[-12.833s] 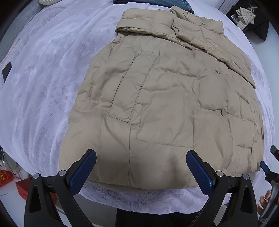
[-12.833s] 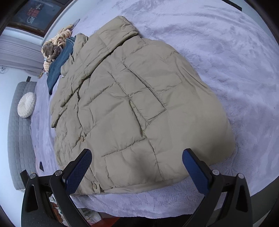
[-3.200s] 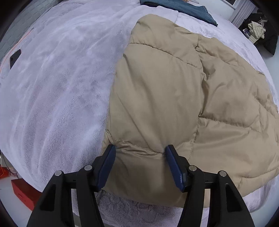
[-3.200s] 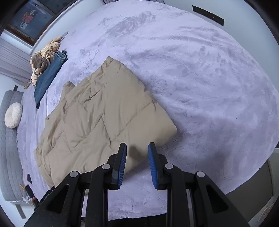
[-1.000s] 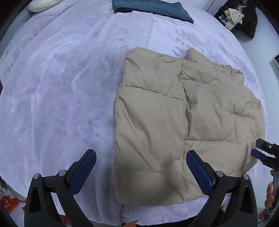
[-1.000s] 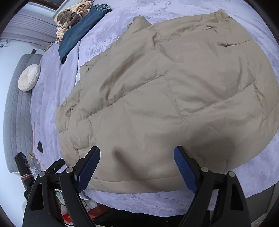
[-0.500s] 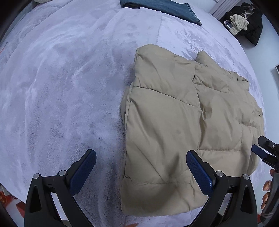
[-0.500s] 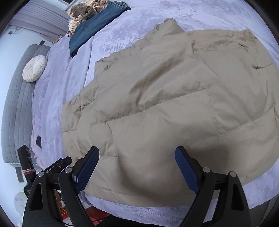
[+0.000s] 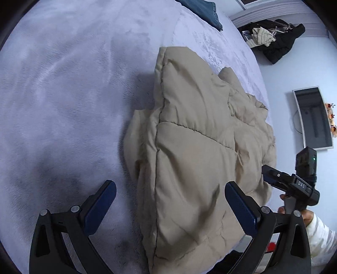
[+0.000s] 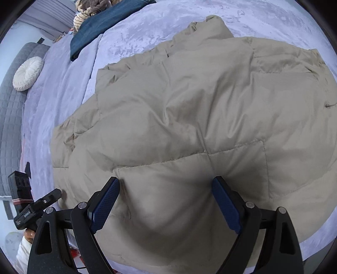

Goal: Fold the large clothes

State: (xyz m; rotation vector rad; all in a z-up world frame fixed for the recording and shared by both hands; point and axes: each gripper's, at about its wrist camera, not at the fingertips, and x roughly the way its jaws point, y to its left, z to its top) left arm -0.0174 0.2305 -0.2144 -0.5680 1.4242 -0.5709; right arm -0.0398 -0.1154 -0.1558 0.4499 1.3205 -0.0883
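The folded tan jacket (image 10: 189, 126) hides its own layers; jeans (image 9: 202, 8) run off-frame.

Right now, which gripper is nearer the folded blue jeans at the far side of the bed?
Neither clearly. The left gripper and right gripper both hang open over the tan jacket, far from the jeans.

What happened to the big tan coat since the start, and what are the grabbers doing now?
The tan coat lay spread open, buttons up; now it is folded into a thicker bundle. Both grippers let go of it: the left gripper hangs open, and the right gripper has its jaws opening over the coat. The purple blanket and blue jeans stayed put.
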